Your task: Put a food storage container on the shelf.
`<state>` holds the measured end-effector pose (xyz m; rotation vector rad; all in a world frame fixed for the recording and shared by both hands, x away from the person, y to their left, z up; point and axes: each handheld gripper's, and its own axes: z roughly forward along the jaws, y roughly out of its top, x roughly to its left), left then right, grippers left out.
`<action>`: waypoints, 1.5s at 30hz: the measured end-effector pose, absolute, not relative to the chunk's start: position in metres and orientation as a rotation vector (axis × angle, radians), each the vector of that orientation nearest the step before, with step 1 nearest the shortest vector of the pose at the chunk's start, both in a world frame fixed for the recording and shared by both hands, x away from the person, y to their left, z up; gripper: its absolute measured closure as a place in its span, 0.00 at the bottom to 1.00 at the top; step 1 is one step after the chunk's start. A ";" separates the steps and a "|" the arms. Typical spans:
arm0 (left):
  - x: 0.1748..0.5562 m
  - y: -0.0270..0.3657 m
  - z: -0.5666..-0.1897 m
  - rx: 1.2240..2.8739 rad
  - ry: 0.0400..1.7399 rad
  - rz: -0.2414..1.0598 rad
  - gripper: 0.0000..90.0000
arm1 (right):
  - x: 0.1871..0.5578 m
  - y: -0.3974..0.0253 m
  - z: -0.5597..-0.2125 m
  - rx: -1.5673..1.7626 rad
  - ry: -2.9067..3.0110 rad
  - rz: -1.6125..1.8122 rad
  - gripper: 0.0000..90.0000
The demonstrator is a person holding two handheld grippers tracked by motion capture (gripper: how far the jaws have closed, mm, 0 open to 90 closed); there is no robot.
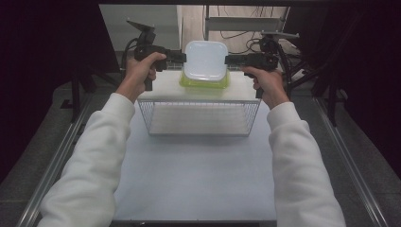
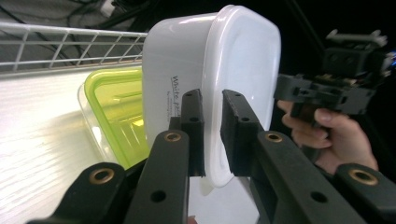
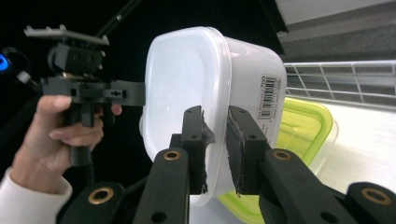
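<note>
A white lidded plastic container (image 1: 205, 60) hangs in the air above a container with a lime-green lid (image 1: 204, 83) that rests on the white top of a wire shelf (image 1: 198, 117). My left gripper (image 1: 183, 57) is shut on the white container's left rim, and my right gripper (image 1: 228, 59) is shut on its right rim. In the left gripper view the jaws clamp the lid's edge (image 2: 213, 140), with the green-lidded container (image 2: 116, 116) behind. From the right gripper view the jaws pinch the white container's rim (image 3: 215, 140), and a barcode label (image 3: 267, 98) shows on its side.
The wire shelf stands at the back of a white table (image 1: 194, 175). Metal rails (image 1: 61, 156) run along both table sides. Cables and a metal frame (image 1: 246, 23) lie behind the shelf. Dark stands flank the table.
</note>
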<state>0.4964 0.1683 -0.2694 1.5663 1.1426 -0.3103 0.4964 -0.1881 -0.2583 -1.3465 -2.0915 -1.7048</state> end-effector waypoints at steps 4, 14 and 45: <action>0.505 0.170 -0.274 1.512 1.174 -0.371 0.89 | 0.506 -0.190 -0.263 -1.382 -1.994 -1.701 0.85; 0.522 0.172 -0.286 1.414 1.199 -0.445 0.87 | 0.522 -0.190 -0.268 -1.478 -1.907 -1.683 0.84; 0.512 0.171 -0.279 1.390 1.125 -0.325 0.49 | 0.517 -0.191 -0.260 -1.524 -1.905 -1.710 0.65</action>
